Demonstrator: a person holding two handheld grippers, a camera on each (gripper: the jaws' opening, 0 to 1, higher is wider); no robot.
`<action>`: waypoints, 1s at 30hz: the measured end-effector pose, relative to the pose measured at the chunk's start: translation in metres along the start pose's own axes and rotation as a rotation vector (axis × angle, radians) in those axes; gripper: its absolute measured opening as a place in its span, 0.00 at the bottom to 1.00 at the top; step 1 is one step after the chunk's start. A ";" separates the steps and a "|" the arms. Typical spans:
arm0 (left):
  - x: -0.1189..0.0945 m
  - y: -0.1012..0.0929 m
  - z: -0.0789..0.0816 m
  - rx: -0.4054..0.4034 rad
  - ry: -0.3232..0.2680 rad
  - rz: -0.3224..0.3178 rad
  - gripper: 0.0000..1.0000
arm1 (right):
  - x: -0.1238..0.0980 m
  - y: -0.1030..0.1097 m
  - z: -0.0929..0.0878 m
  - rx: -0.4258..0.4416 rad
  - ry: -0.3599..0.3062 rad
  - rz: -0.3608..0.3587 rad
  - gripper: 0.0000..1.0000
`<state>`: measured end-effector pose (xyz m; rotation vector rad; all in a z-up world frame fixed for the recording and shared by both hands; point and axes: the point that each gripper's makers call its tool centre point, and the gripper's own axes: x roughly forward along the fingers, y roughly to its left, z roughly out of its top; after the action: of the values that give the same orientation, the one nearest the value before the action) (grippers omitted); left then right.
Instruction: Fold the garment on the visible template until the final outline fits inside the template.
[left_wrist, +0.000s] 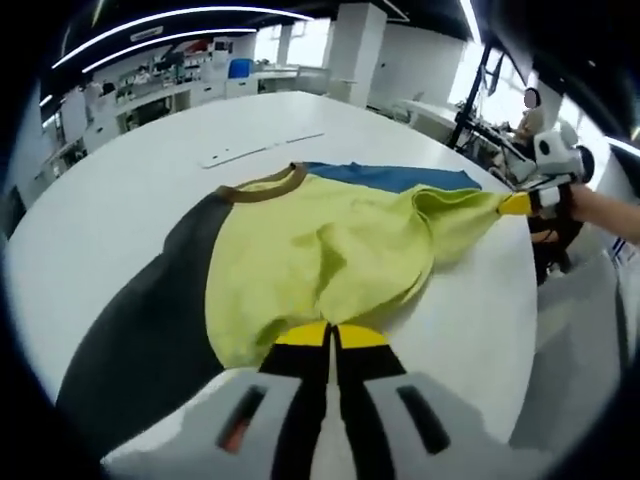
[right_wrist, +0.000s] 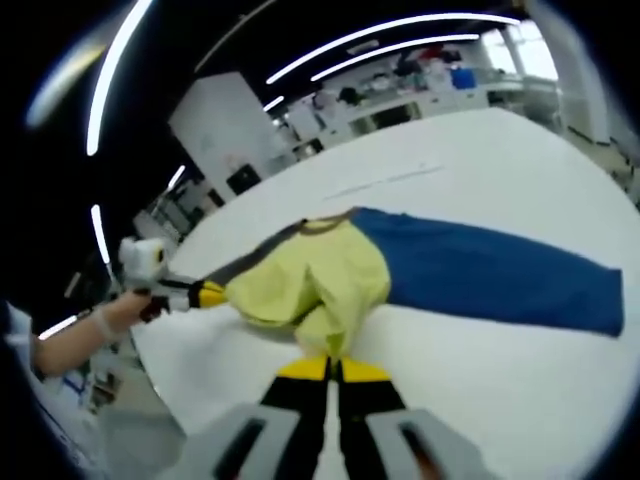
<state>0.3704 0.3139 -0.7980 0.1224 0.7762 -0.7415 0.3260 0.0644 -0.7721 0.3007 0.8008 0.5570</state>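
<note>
Garment (left_wrist: 320, 260) spread on a white table (left_wrist: 120, 190), a shirt with a yellow body, a dark sleeve (left_wrist: 150, 330) and a blue sleeve (right_wrist: 490, 275), with a brown collar at its far edge. Both tongs are closed on the yellow cloth, each pinching a different edge.

In the left gripper view, the left gripper (left_wrist: 332, 335) has its yellow-tipped jaws pressed together on the near edge of the yellow body; the dark sleeve runs off to the left. At the right edge of the table the right gripper (left_wrist: 520, 204), held by a hand, grips a gathered point of yellow cloth, pulled taut.

In the right gripper view, the right gripper (right_wrist: 333, 368) has its jaws shut on a bunched edge of yellow cloth just ahead of it. The blue sleeve stretches away to the right, its long axis running across the table. The left gripper (right_wrist: 205, 294) appears at the left, clamped on the opposite edge.

No template outline can be made out. The two tongs stand at opposite ends of the yellow body, so the next fold seems to turn on carrying it across the sleeves' long axis.
</note>
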 end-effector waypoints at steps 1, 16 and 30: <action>-0.003 -0.001 -0.003 0.000 0.004 0.002 0.00 | -0.001 0.000 0.000 -0.001 0.000 0.001 0.00; -0.065 -0.006 -0.046 -0.026 0.034 0.082 0.00 | -0.029 -0.007 -0.007 -0.079 0.014 -0.011 0.00; -0.104 -0.036 -0.088 -0.052 0.082 0.097 0.00 | -0.048 0.018 -0.033 -0.347 0.116 0.030 0.00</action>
<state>0.2459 0.3773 -0.7855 0.1431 0.8614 -0.6268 0.2678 0.0534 -0.7578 -0.0393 0.7966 0.7349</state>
